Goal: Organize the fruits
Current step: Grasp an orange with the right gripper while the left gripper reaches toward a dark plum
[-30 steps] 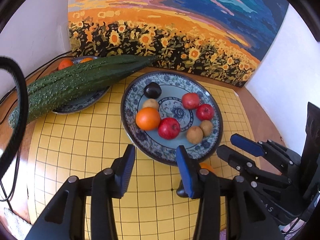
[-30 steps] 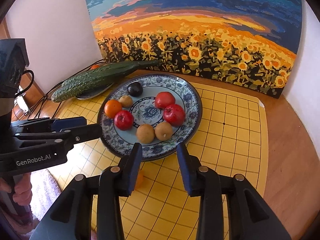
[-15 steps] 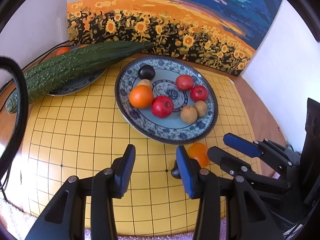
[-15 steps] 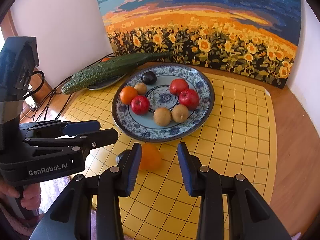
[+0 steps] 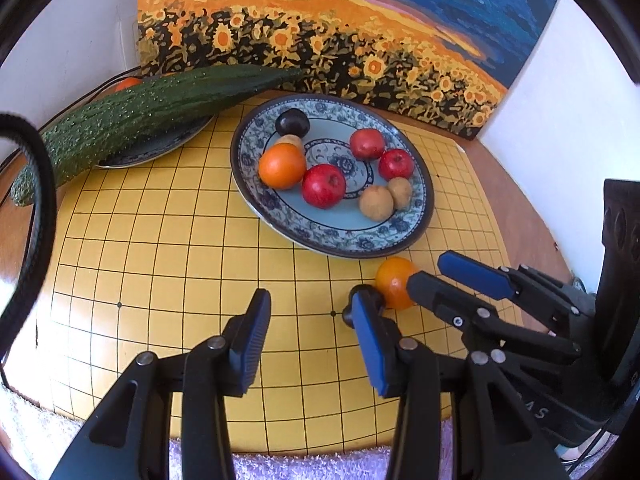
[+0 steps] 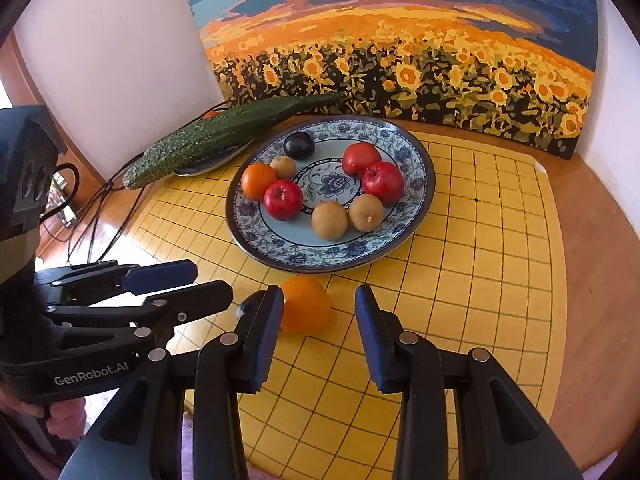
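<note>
A blue-and-white plate [image 5: 332,246] [image 6: 320,264] on the yellow grid board holds an orange, three red apples, brown kiwis and a dark plum. In front of the plate a loose orange [image 5: 394,282] [image 6: 306,304] lies on the board. A small dark fruit [image 5: 362,300] [image 6: 248,306] sits beside it, half hidden by fingers. My right gripper [image 6: 318,332] [image 5: 426,270] is open just short of the loose orange, which sits nearer its left finger. To the left of both fruits my left gripper [image 5: 312,340] [image 6: 214,282] stands open over bare board.
A long green bitter gourd [image 5: 140,116] [image 6: 224,136] lies across a second plate [image 5: 160,150] at the back left, with black cables beside it. A sunflower painting [image 6: 400,52] leans on the wall behind. The board's near edge meets a pale towel [image 5: 280,464].
Both views have drawn back from the plate, which now sits farther off. The loose orange and dark fruit have come into plain sight in front of it. Both jaws keep the same gap.
</note>
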The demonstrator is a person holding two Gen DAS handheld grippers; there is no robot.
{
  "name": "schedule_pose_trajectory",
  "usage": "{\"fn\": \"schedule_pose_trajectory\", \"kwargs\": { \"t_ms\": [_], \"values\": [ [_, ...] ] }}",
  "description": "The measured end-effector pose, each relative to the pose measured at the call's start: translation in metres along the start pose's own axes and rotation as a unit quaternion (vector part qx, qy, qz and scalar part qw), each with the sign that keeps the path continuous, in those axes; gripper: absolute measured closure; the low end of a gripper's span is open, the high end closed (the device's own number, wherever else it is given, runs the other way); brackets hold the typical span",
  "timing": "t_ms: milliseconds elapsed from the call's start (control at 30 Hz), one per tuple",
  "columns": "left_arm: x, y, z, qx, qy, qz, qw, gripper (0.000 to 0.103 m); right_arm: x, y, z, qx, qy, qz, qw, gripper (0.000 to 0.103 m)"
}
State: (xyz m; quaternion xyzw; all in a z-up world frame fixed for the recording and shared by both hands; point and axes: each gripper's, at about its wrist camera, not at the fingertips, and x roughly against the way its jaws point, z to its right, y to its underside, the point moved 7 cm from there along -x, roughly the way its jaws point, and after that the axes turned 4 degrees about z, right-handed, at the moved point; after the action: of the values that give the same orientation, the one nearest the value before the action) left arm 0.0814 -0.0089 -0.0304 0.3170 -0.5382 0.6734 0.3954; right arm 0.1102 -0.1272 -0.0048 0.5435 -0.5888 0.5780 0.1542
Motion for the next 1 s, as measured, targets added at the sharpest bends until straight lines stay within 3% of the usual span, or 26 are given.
{"fn": "schedule_pose_trajectory", "kwargs": {
  "t_ms": [367, 433, 1000],
  "values": [
    [0.002, 0.003, -0.007, 0.008, -0.002, -0.003, 1.0, 0.059, -0.017, 0.007, -0.005, -0.009, -0.011, -0.021, 1.0, 0.065],
    [0.002, 0.003, -0.005, 0.007, -0.001, -0.002, 1.0, 0.059, -0.017, 0.006, -0.006, -0.012, -0.015, -0.018, 1.0, 0.069],
    [-0.006, 0.007, 0.027, -0.039, 0.025, -0.008, 0.9989, 0.059, 0.006, 0.006, 0.019, -0.036, 0.009, 0.007, 0.999, 0.07]
  ]
}}
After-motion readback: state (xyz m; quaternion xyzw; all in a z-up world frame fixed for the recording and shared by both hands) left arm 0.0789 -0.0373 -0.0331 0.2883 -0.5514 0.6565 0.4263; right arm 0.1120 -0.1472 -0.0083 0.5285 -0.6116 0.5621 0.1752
